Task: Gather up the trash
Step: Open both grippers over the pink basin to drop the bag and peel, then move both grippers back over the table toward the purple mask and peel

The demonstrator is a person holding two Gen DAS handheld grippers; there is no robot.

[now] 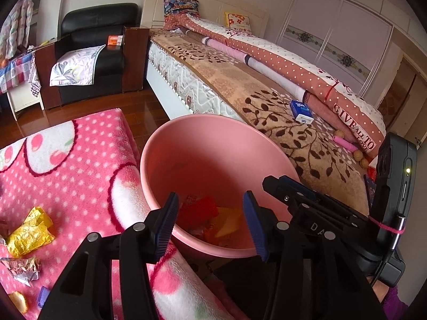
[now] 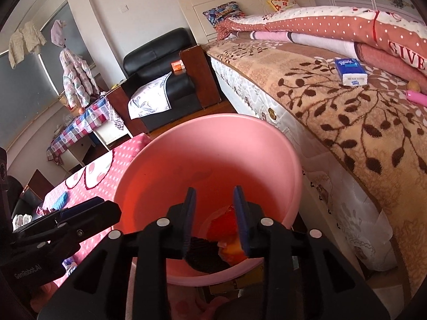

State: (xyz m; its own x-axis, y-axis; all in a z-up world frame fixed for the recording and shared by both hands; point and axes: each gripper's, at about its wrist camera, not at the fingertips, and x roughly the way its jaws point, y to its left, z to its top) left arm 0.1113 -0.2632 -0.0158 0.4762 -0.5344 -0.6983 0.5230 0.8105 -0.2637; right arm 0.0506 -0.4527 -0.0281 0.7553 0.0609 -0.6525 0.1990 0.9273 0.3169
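A pink bin (image 1: 213,144) stands between a pink dotted blanket and the bed; it also shows in the right wrist view (image 2: 213,144). Red and yellow wrappers (image 1: 205,210) lie at its bottom. My left gripper (image 1: 210,226) is open and empty above the bin's near rim. My right gripper (image 2: 214,221) is open and empty over the bin's mouth, with trash (image 2: 226,226) below it. A crumpled yellow wrapper (image 1: 29,232) and a silver wrapper (image 1: 24,269) lie on the blanket left of the left gripper.
The pink blanket (image 1: 66,165) covers a surface on the left. The bed (image 1: 293,112) on the right carries a blue tissue pack (image 1: 301,110), walnuts and a pink tube. A black armchair (image 1: 93,48) stands beyond on the wooden floor.
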